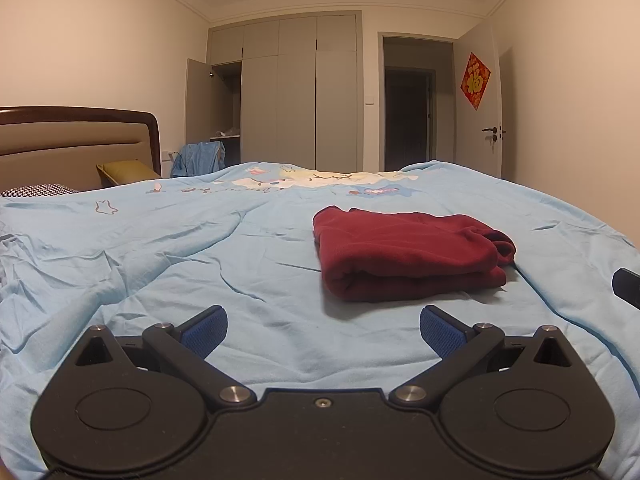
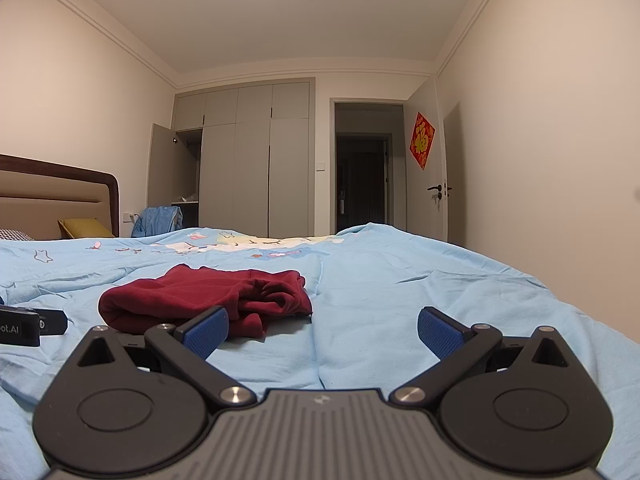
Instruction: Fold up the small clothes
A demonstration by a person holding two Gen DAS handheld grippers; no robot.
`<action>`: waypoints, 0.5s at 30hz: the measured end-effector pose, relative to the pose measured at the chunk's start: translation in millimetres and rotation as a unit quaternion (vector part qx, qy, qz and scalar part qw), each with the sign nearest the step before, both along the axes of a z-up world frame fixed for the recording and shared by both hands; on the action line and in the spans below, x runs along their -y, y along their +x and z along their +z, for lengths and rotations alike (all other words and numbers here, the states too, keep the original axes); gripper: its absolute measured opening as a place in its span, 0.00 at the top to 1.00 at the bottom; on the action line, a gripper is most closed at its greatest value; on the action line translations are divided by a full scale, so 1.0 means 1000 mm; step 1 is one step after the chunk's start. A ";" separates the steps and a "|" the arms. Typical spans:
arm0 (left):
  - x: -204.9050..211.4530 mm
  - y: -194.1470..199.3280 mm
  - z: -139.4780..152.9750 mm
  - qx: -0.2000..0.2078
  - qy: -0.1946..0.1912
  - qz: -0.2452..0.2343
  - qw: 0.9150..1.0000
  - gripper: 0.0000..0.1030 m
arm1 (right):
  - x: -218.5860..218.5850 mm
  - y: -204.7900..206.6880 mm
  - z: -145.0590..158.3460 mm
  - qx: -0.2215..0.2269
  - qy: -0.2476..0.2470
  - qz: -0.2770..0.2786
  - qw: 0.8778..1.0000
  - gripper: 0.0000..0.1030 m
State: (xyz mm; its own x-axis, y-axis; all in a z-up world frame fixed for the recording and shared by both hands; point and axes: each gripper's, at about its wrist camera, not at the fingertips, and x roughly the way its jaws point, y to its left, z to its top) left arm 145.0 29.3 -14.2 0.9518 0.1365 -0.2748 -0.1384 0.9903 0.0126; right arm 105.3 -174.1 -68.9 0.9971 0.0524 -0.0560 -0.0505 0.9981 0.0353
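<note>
Red garment [image 1: 408, 256] is laid folded on blue bedspread [image 1: 160, 248] | left gripper [image 1: 323, 330] and right gripper [image 2: 323, 330] are spread, empty, kept short of it | fold judged complete

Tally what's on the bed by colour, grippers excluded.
Dark red: 1, the folded garment
Yellow: 1, a pillow by the headboard
Black-and-white check: 1, a pillow, only partly in view
Total: 3, all on the light blue bedcover
</note>
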 end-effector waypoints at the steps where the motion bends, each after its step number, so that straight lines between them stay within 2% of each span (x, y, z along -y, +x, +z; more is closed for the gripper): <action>1: 0.000 0.000 0.000 0.001 0.000 0.000 1.000 0.01 | 0.000 -0.001 0.001 0.000 0.000 0.000 1.000 0.00; 15: 0.000 -0.001 0.001 0.002 0.000 0.000 1.000 0.01 | 0.000 -0.001 0.000 0.000 -0.001 0.000 1.000 0.00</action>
